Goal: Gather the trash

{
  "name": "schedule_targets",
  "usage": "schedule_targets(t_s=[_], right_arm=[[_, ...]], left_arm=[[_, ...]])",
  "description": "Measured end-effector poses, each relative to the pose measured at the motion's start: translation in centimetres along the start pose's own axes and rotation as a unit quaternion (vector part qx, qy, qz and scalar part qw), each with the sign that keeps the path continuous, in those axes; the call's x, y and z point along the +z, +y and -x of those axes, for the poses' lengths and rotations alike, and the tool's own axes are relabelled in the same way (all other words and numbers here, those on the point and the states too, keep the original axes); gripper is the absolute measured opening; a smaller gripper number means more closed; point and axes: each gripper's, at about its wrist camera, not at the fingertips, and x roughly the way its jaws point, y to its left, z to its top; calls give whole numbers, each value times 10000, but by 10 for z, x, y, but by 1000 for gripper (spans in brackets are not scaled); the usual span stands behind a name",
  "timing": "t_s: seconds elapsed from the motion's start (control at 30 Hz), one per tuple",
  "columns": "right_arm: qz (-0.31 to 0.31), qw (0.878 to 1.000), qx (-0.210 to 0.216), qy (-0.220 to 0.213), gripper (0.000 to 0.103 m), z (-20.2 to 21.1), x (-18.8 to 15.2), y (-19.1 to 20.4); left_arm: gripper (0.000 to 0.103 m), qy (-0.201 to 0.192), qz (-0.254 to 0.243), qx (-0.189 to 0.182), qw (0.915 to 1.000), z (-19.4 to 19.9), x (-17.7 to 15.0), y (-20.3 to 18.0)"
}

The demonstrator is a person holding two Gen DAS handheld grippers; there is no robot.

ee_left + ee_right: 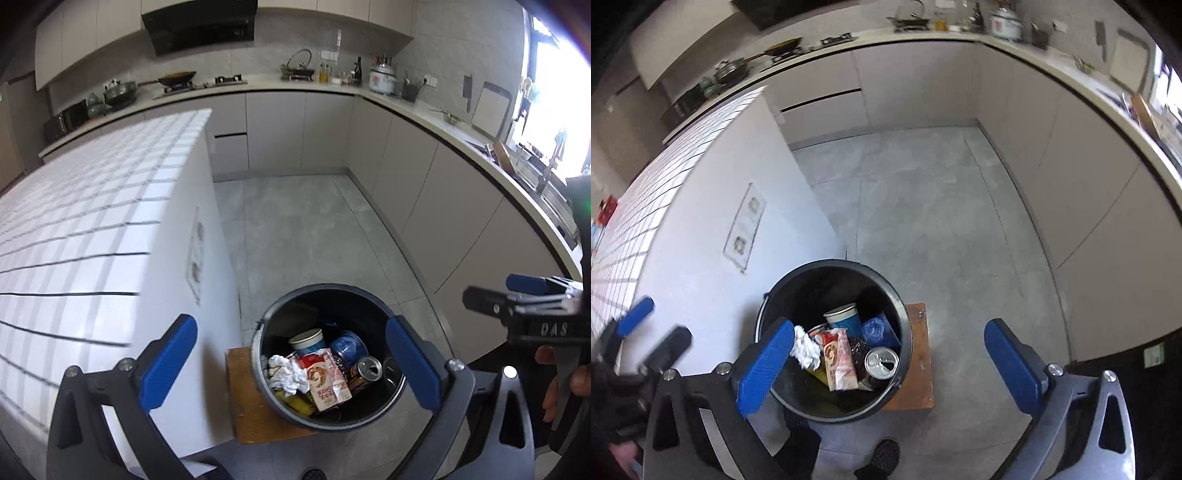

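Two grippers, both spread wide and gripping nothing. Left gripper [291,363] fills the bottom of its own view, blue pads far apart, and the black trash bin [273,317] sits right between them, lower centre of frame. Right gripper [890,360] shows the same picture: pads splayed, bin [905,328] behind its left pad, just left of centre. Down in the bin there's a red-and-white carton [839,363] lying across the heap, a crumpled white tissue [805,349] just left of it, an opened can [881,363] on the right, a blue paper cup [844,317] above. The bin stands on a small wooden board [918,362] on the grey floor, hard against the white tiled island [92,229] at left. Far right of the left view, the right gripper [517,299] pokes in, a hand [565,384] on its grip.
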Motion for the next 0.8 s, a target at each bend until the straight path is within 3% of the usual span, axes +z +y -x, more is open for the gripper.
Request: schedule_targets(t_s=[0.23,0.43,0.67,0.8], right_arm=[[303,9991,13,-291,103,64,-29,34],[596,9966,-81,-568,103,115,-64,66],[737,9939,-97,-811,103,175,-99,92],[810,9921,-124,-946,103,205,-118,105]], left_arm=[[103,-370,47,147,9992,70,-15,14],[103,-465,129,371,9981,120,-40,23],[103,-656,397,371,9964,172,-59,31],[103,-786,279,325,9960,193,-66,28]])
